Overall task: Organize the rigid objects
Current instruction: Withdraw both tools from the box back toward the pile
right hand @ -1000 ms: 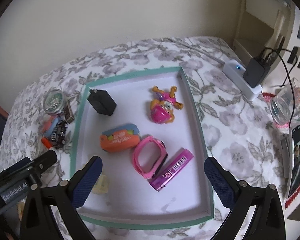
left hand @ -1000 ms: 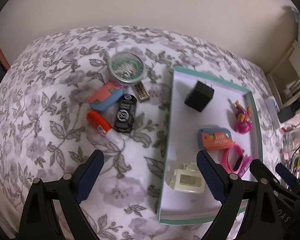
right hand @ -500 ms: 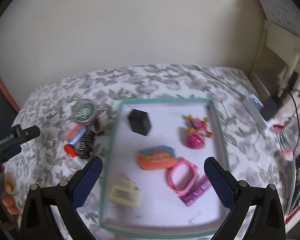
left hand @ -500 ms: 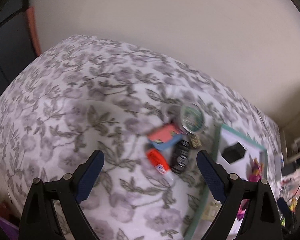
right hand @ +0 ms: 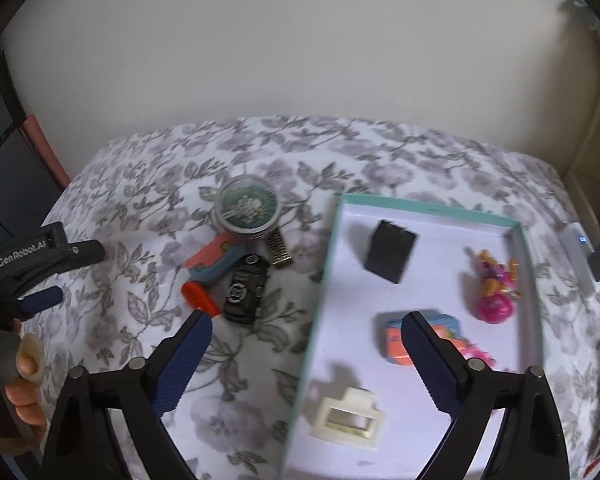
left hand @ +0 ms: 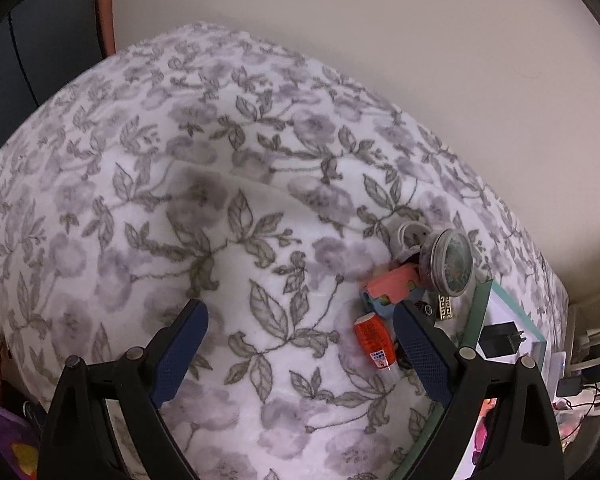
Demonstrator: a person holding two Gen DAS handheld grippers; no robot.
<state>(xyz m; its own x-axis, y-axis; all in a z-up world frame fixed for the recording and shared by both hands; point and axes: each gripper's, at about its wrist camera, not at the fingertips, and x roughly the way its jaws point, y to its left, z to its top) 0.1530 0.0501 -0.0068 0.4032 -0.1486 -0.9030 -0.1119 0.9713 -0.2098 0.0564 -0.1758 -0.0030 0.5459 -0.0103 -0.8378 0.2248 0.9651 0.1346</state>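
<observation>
A cluster of loose items lies on the floral cloth [right hand: 132,208], left of centre in the right wrist view: a round tin [right hand: 247,204], a pink-and-blue case [right hand: 212,258], a red glue stick [right hand: 200,299], a black key fob [right hand: 246,286] and a small patterned tag [right hand: 278,249], all touching or just beside one another. To their right, filling the lower right of the frame, stands the teal-rimmed tray [right hand: 322,276], which already holds a black cube [right hand: 390,250], a pink figure [right hand: 496,286], an orange case [right hand: 396,338] and a cream clip [right hand: 348,416].

The right gripper [right hand: 306,354] hangs over the tray's left rim; its jaws have just been closing a little yet stand wide, with nothing pressed between them. The left gripper [left hand: 300,348], seen in the left wrist view, is likewise wide and empty over bare cloth, the glue stick [left hand: 374,338] just inside its right finger. In the right wrist view it shows at the left edge, held by a hand [right hand: 22,376].

The step in hand appears to be the approach to the next loose item. The next move likely calls for centring one gripper over a single piece at the cluster's edge, probably the glue stick, and closing without disturbing its neighbours.
</observation>
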